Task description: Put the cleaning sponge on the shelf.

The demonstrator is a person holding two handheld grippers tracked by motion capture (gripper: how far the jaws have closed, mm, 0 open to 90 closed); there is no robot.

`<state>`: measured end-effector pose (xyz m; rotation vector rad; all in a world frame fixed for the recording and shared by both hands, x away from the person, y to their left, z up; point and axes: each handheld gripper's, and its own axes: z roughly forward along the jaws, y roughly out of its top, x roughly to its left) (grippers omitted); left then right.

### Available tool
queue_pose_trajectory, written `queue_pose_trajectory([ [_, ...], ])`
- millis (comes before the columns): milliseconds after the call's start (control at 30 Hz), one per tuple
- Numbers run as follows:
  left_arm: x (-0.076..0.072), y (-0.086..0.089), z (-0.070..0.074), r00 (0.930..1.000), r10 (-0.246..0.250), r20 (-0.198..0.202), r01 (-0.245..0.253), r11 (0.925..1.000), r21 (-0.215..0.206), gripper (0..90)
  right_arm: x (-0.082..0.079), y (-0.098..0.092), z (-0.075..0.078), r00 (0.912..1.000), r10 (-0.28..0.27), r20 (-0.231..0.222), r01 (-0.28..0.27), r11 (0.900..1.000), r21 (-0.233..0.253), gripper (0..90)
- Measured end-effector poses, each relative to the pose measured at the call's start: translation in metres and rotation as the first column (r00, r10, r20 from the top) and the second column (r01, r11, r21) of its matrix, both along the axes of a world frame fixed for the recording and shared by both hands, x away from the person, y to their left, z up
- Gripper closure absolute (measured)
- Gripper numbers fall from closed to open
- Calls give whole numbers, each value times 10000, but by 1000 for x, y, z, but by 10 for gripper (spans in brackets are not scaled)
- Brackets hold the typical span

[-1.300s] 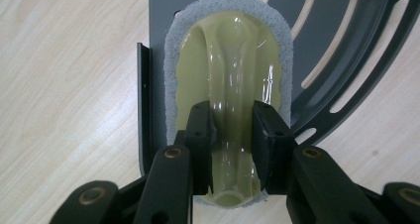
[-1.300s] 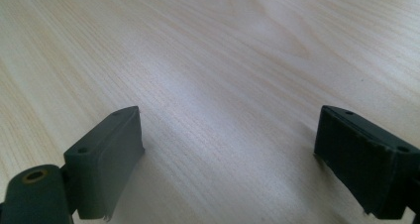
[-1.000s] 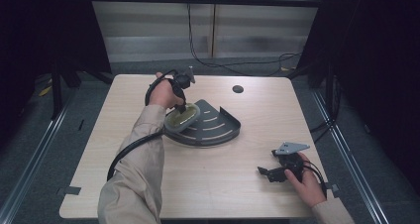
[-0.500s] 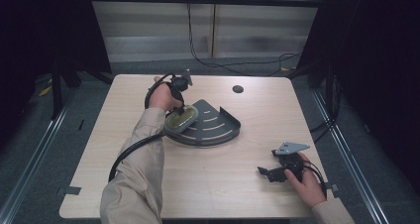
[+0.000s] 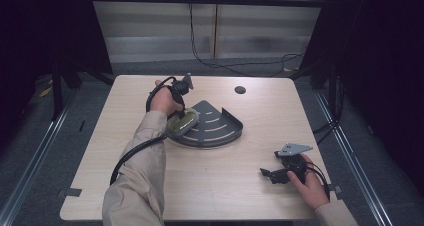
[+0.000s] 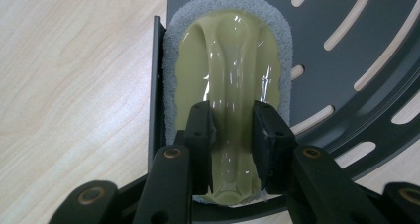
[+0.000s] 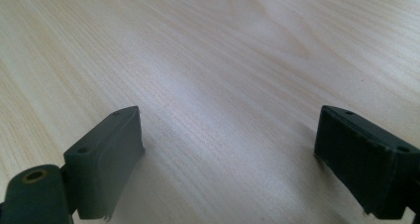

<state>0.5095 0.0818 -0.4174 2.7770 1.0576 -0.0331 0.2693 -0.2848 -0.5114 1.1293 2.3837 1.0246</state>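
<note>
over the rack (image 5: 220,128), left gripper (image 6: 231,130) still grips sponge (image 6: 225,60) (unmoved).

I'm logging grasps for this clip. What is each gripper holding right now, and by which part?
The left gripper pinches the raised middle ridge of the yellow-green sponge, which lies on the grey slotted rack. The right gripper is open, holding nothing.

At frame centre, a dark fan-shaped rack (image 5: 212,126) lies on the table (image 5: 220,196). The left tool (image 5: 178,112) holds a yellow-green sponge (image 5: 182,122) at the rack's left edge. The right tool (image 5: 274,175) rests on the table, lower right. A dark round hole (image 5: 240,90) sits above.
</note>
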Motion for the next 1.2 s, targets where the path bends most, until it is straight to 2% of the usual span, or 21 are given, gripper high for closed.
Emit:
queue_pose_trajectory([
  [833, 0, -3, -7, 9995, 301, -94, -300, 9995, 44, 675, 0, 0, 0, 10000, 8, 5, -8, 10000, -2, 107],
  [1200, 0, -4, -6, 9994, 355, 25, -355, 9993, 80, 641, 0, 0, 0, 10000, 9, 5, -9, 10000, 0, 107],
])
